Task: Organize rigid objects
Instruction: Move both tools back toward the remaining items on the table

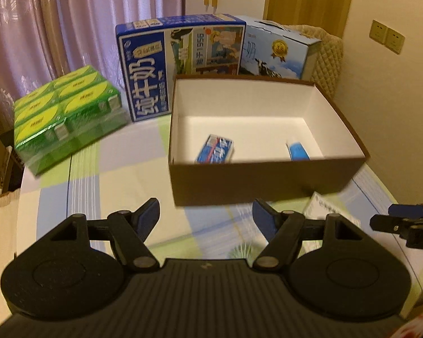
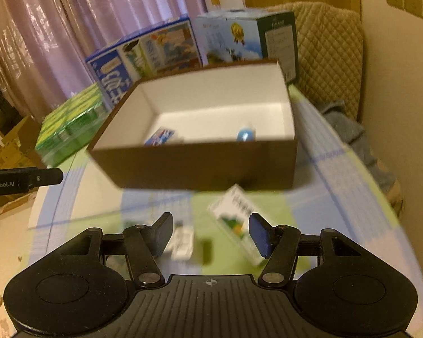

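Observation:
A brown box [image 1: 265, 180] with a white inside stands open on the checked tablecloth. It holds a small blue-and-white carton [image 1: 215, 149] and a blue tube [image 1: 297, 149]; both show in the right wrist view too, the carton [image 2: 160, 136] and the tube [image 2: 245, 135]. My left gripper [image 1: 206, 215] hovers open in front of the brown box with nothing between its fingers. My right gripper [image 2: 211, 231] is open above the cloth. Below it lie a white-and-green box [image 2: 237, 217], a small white packet [image 2: 182, 242] and a small dark item [image 2: 207, 250], all blurred.
Behind the brown box [image 2: 194, 166] stand a blue milk carton [image 1: 180, 64] and a pale blue carton [image 1: 279, 53]. A green shrink-wrapped pack [image 1: 67, 118] sits at the left. A quilted chair [image 2: 327, 56] and grey cloth [image 2: 349, 132] are at the right, curtains behind.

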{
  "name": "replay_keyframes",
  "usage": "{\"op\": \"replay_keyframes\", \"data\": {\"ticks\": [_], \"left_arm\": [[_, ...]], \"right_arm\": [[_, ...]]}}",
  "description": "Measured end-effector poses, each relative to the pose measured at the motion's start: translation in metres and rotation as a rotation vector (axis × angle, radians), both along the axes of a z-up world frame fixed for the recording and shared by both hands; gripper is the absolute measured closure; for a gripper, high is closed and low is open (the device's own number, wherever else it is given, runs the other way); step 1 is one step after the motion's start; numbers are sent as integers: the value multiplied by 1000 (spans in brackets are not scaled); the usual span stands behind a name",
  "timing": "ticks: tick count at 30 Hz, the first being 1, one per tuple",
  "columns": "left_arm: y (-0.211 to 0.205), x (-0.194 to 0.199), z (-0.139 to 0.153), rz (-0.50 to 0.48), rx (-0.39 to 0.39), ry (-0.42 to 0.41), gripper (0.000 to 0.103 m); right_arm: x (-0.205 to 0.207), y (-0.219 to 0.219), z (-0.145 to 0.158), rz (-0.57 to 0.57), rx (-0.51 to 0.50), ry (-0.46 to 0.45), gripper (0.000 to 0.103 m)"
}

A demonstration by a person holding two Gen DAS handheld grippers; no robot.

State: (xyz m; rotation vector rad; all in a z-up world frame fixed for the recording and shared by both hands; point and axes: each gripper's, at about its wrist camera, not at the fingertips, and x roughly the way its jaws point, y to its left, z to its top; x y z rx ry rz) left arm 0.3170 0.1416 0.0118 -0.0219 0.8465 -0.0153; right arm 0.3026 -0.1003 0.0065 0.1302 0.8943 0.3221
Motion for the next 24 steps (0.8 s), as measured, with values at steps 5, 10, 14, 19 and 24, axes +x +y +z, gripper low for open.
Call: {"op": "replay_keyframes", "data": {"ticks": [5, 10, 14, 19, 24], "left_arm": [[7, -43, -2, -10, -8, 11, 33], [16, -78, -11, -16, -30, 32, 34], [24, -102, -22, -14, -51, 58, 34], [32, -120, -32, 0, -68, 86, 34], [34, -134, -37, 1, -91, 98, 34]], "right_arm": [[-40, 14, -8, -1, 8, 48, 46], [-68, 32, -20, 9, 8, 102, 46], [-80, 46, -31, 28, 1, 146, 46], [-89, 59, -38, 40, -8, 176, 46], [-92, 70, -44, 51, -17, 205, 46]]}}
